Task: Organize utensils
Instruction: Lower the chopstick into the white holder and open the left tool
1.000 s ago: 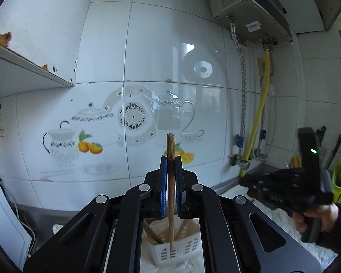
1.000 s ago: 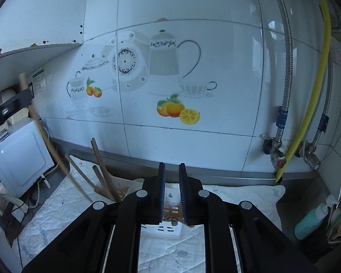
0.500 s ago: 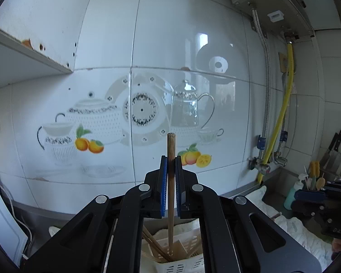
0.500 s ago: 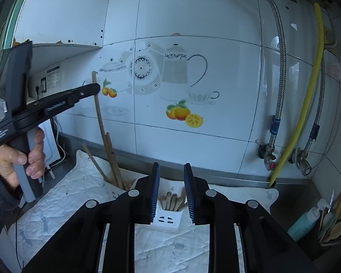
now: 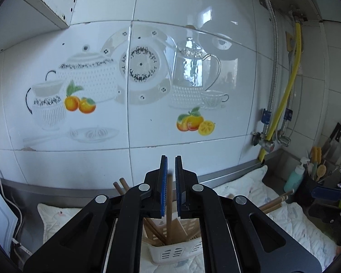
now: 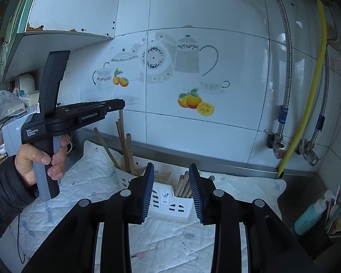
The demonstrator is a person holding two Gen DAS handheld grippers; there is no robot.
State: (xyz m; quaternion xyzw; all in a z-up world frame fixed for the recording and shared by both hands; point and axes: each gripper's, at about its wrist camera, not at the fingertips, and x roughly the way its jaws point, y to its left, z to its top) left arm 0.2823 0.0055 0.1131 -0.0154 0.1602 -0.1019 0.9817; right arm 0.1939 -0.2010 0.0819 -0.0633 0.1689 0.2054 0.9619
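My left gripper (image 5: 171, 157) is shut on a wooden chopstick (image 5: 169, 204). The stick stands upright with its top end below the fingertips and its lower end inside the white slotted holder (image 5: 168, 253). In the right wrist view a hand holds this left gripper (image 6: 121, 102) above the holder's (image 6: 170, 204) left compartment, where other chopsticks (image 6: 125, 150) lean. More chopsticks (image 6: 184, 184) fill the right compartment. My right gripper (image 6: 171, 165) hovers in front of the holder, its jaws opening with nothing between them. It also shows as the right gripper (image 5: 325, 192) at the left wrist view's right edge.
The holder stands on a white quilted cloth (image 6: 170, 238) against the tiled wall. Loose chopsticks (image 5: 272, 202) lie on the cloth to the right. A teal bottle (image 6: 309, 218) and a dark pot of spoons (image 6: 338, 223) stand far right under the pipes and yellow hose (image 6: 307, 113). A white appliance (image 6: 11, 132) sits left.
The left gripper sank toward the holder, and the chopstick's top, once above the fingertips, now sits below them. The right gripper's jaws spread apart.
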